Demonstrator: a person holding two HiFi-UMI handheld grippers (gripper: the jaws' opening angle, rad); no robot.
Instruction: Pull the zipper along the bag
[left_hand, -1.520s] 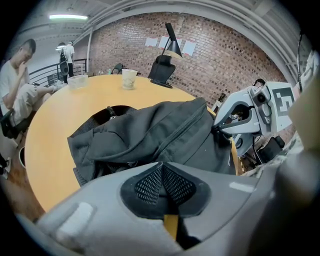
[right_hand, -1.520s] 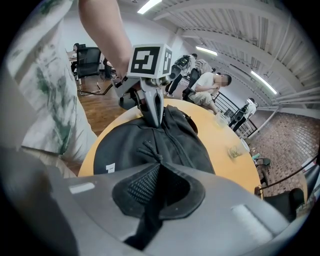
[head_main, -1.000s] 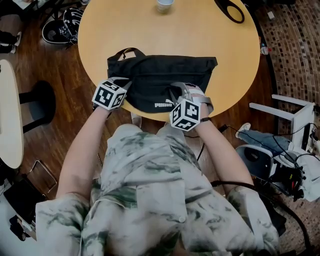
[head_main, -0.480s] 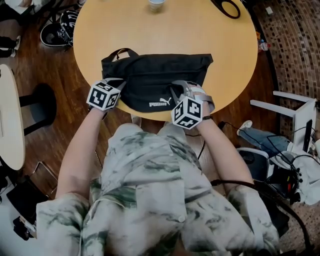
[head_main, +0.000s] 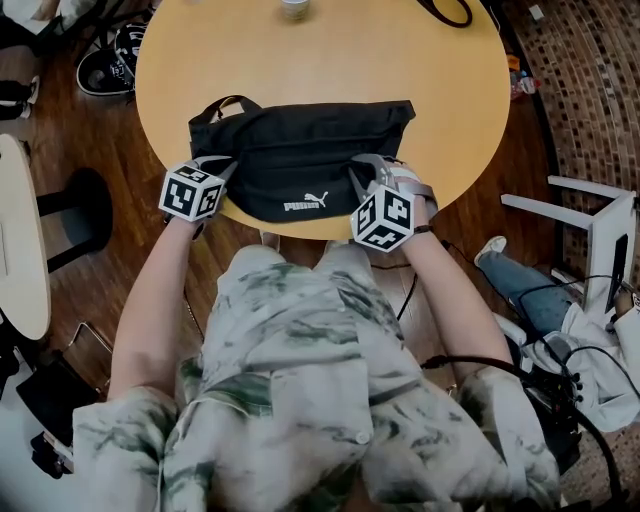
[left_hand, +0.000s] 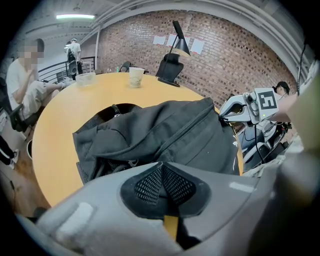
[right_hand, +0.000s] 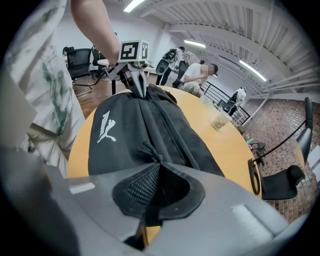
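Note:
A black bag (head_main: 300, 160) with a white logo lies along the near edge of the round wooden table (head_main: 330, 70). My left gripper (head_main: 225, 168) is shut on the bag's left end; the right gripper view shows its fingers (right_hand: 138, 87) pinching the fabric there. My right gripper (head_main: 352, 178) sits right of the bag's middle, over the zipper line. In the right gripper view the black zipper pull cord (right_hand: 148, 150) runs straight into the right gripper (right_hand: 155, 167), which is shut on it. The left gripper (left_hand: 161, 170) has its pads pressed together against the bag (left_hand: 170, 130).
A cup (head_main: 293, 8) stands at the table's far edge and a black looped object (head_main: 445, 12) lies at the far right. A white chair frame (head_main: 600, 230) and cables are on the floor to the right, shoes (head_main: 110, 60) at far left. People sit in the background.
My right gripper has moved rightward along the bag with the pull, nearer its right end. The left gripper has kept its hold on the left end.

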